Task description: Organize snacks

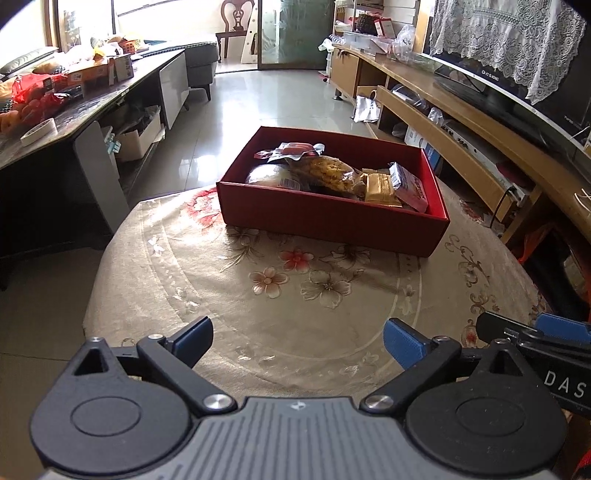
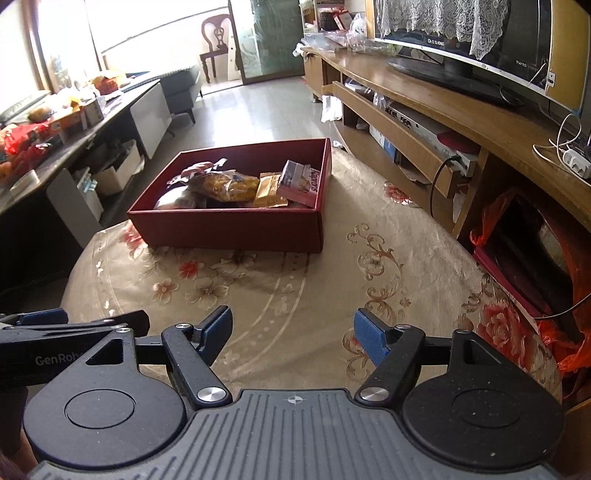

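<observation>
Snacks (image 1: 332, 173) in red box (image 1: 332, 221) beyond both hand-held grippers (image 1: 297, 341) (image 2: 291, 332), jaws wide, empty

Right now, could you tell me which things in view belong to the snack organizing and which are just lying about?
Belongs to the job:
red box
snack packets inside it
left gripper, open
right gripper, open

Just lying about:
television
wooden chair
clutter on the dark side table
</observation>
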{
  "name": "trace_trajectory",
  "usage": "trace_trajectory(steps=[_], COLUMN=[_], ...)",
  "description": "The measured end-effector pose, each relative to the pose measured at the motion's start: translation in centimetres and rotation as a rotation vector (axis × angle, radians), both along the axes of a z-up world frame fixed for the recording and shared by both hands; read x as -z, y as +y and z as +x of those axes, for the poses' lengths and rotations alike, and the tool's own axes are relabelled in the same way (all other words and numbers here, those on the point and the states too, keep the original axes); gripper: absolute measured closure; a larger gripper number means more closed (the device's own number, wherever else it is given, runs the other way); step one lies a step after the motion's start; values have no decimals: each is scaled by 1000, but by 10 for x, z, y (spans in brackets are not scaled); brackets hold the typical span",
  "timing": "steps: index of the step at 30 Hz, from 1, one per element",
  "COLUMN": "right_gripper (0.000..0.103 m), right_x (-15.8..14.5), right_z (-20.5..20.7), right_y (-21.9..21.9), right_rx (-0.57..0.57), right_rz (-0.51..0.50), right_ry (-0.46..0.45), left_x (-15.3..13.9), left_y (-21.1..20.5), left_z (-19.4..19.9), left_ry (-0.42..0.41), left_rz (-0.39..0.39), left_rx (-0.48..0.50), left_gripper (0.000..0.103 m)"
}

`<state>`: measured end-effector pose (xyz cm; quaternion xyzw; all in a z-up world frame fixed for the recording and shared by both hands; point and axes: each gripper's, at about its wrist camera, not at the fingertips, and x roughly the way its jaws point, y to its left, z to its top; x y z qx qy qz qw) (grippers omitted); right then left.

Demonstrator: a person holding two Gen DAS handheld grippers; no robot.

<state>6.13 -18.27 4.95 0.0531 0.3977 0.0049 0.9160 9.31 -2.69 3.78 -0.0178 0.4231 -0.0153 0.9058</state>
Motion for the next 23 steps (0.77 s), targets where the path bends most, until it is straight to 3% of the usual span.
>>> trace_trajectory(steps=[8, 23], right_gripper=[25, 24], right_x=[0, 0], right_z=[-7, -9], right_y=[1, 2], right_rx=[-15, -27], right_rz=[6, 7], right_ry=[-6, -9], left_x=[0, -4], left_y=[5, 4], left_z=[-7, -16], left_ry=[-5, -48], left_rz=[-22, 5], left_rx=[0, -12], left_gripper=[5, 4])
